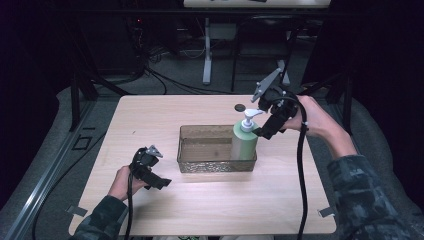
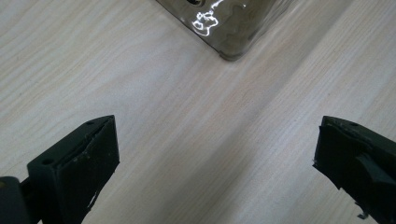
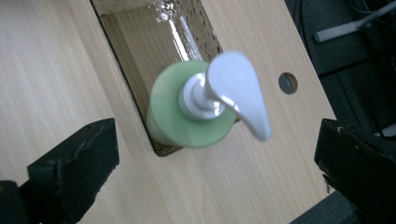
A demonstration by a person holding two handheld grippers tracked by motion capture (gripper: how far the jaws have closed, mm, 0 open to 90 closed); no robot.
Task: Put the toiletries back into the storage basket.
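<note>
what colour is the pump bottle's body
Pale green body with a white pump; clearest in the right gripper view.

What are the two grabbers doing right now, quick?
Left gripper: open, holding nothing, over bare table.
Right gripper: open, fingers spread beside the green pump bottle, not gripping it.

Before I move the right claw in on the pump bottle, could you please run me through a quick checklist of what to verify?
1. Right claw open wide enough for the bottle: ok, its jaws stand far apart.
2. Pump bottle upright: ok, standing in the right end of the clear tray.
3. Right claw centred on the bottle: ok, the bottle sits between the jaws in the right gripper view.
4. White pump nozzle clear of the jaws: ok, touching neither.
5. Left claw out of the way: ok, open over bare table, short of the tray's corner.
6. Whether the bottle is full or empty: cannot tell.
</note>
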